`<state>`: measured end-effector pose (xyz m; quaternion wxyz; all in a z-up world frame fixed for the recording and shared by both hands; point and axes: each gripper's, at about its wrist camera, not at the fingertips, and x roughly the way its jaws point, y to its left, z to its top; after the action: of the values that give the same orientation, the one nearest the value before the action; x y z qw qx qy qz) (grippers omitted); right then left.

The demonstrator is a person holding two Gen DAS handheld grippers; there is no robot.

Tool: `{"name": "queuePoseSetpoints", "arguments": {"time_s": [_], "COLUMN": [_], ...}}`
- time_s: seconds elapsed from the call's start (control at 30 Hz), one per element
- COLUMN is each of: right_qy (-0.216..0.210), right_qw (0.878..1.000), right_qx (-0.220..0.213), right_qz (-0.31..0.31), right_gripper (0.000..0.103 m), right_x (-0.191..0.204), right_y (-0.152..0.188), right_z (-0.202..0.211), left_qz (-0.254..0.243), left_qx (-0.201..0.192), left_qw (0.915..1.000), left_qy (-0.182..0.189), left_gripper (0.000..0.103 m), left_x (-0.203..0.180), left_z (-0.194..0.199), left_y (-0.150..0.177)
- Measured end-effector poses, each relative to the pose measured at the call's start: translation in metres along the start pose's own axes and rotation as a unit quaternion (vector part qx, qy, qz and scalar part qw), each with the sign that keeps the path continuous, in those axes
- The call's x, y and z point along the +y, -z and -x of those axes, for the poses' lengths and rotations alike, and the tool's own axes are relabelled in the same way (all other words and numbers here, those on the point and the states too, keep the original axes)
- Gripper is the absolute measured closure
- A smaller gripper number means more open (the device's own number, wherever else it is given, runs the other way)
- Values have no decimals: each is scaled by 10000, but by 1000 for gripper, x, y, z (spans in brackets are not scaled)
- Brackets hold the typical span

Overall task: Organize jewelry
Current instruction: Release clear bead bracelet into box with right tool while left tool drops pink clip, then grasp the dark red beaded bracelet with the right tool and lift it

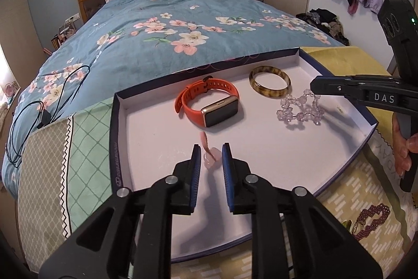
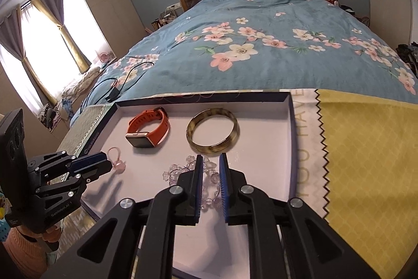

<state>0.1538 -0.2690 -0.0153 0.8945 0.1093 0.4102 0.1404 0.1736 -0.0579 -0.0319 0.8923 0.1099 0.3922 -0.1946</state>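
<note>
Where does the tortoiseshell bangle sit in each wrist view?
Left wrist: tortoiseshell bangle lies upper right in the white tray, right of the orange watch.
Right wrist: the bangle lies centre, just beyond the jaws.
Shared landmark: the orange watch.

Four pieces of jewelry in one tray, a fifth outside it.

One shallow white cardboard tray with dark blue walls (image 1: 308,62) holds one orange-strapped smartwatch (image 1: 209,106), one mottled amber bangle (image 1: 270,84), one clear crystal bead bracelet (image 1: 300,111) and one pink stone pendant (image 1: 210,158); one dark purple beaded bracelet (image 1: 372,220) lies outside.
</note>
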Motion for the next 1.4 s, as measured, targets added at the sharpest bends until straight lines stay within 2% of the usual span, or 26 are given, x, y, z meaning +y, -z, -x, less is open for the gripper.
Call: {"name": "queuePoseSetpoints", "arguments": {"time_s": [0.03, 0.1, 0.27, 0.4, 0.57, 0.73, 0.83, 0.93, 1.2, 1.3, 1.33, 1.4], "right_qy": [5, -11, -214, -437, -522, -486, -510, -554, -450, -518, -496, -570], "right_qw": [10000, 9999, 9984, 9955, 9928, 9911, 9909, 9897, 9872, 9882, 9883, 9885], "right_qx": [-46, -138, -324, -178, 241, 564, 664, 695, 791, 764, 755, 740], "right_qz": [-4, 36, 406, 822, 1049, 1106, 1056, 1124, 1310, 1223, 1230, 1193], "right_gripper": [89, 82, 76, 75, 75, 75, 74, 65, 66, 77, 88, 96], "right_x": [0, 0, 13, 28, 34, 32, 30, 35, 46, 45, 45, 44], "right_y": [1, 2, 16, 40, 78, 109, 120, 128, 140, 142, 143, 143], "right_z": [4, 13, 47, 66, 77, 83, 85, 89, 85, 86, 86, 88], "left_qz": [23, 80, 185, 163, 162, 226, 207, 162, 235, 244, 240, 232], "left_qx": [-42, -168, -509, -705, -678, -495, -395, -313, -174, -116, -102, -90], "left_qw": [10000, 9998, 9985, 9974, 9975, 9982, 9986, 9988, 9987, 9985, 9985, 9985], "left_qy": [-2, -48, -77, -20, 105, 254, 301, 325, 428, 474, 480, 480], "left_gripper": [83, 69, 62, 58, 57, 57, 57, 56, 56, 56, 56, 56], "left_x": [1, 4, 7, 3, -3, -10, -15, -21, -26, -28, -28, -29], "left_z": [3, 12, 46, 75, 94, 96, 93, 90, 85, 82, 81, 80], "left_y": [0, 1, 14, 33, 60, 79, 88, 94, 99, 100, 100, 100]}}
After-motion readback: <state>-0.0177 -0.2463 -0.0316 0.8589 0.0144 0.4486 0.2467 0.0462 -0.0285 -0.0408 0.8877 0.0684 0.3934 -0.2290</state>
